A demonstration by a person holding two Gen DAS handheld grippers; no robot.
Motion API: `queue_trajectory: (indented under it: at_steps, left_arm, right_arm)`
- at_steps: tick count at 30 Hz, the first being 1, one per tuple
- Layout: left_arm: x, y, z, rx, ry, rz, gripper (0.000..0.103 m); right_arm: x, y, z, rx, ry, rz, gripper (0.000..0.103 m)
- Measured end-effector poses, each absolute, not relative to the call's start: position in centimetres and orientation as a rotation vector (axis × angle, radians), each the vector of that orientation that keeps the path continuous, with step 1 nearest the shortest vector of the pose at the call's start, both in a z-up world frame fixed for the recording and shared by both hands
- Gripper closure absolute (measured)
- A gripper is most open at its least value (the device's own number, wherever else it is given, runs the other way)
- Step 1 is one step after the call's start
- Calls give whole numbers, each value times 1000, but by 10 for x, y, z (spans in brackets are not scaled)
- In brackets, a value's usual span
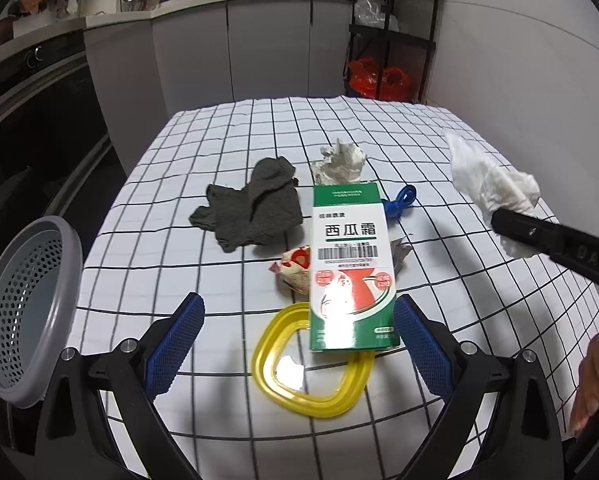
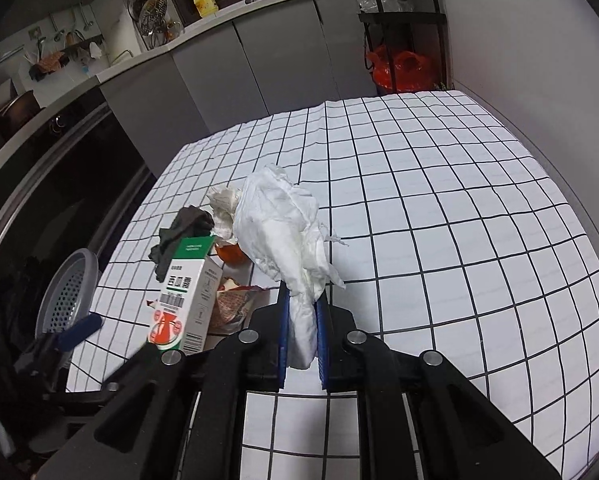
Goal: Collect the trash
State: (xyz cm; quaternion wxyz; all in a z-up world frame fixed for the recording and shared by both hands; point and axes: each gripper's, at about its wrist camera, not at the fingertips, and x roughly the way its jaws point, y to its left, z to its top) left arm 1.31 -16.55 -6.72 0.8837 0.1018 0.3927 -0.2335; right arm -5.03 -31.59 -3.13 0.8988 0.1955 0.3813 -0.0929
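Note:
My right gripper (image 2: 302, 300) is shut on a crumpled white tissue (image 2: 283, 232) and holds it above the checked tablecloth; the tissue also shows in the left wrist view (image 1: 491, 180). My left gripper (image 1: 299, 320) is open, its blue pads either side of the near end of a green and white carton (image 1: 351, 264), not touching it. The carton (image 2: 187, 300) lies over a yellow ring lid (image 1: 307, 372). Around it lie a dark grey cloth (image 1: 251, 208), crumpled paper (image 1: 339, 160), a red and white wrapper (image 1: 295, 268) and a blue clip (image 1: 399, 200).
A grey perforated basket (image 1: 27, 320) sits at the table's left edge, also in the right wrist view (image 2: 67, 296). Kitchen cabinets (image 1: 235, 40), a black shelf rack (image 1: 391, 32) with red bags, and an oven at left surround the table.

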Motion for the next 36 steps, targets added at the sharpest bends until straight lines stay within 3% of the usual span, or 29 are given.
queue_trajectory:
  at_steps: [14, 20, 27, 36]
  left_arm:
    - [31, -185, -84, 190, 861, -479, 10]
    - [28, -187, -81, 197, 847, -487, 20]
    - [25, -191, -83, 207, 868, -517, 52]
    - [21, -183, -75, 194, 848, -523, 52]
  right_arm:
    - [-56, -318, -24, 413, 782, -174, 92]
    - [-55, -318, -26, 409, 787, -176, 92]
    - [-54, -316, -29, 406, 796, -179, 92]
    - [-53, -317, -30, 406, 795, -179, 92]
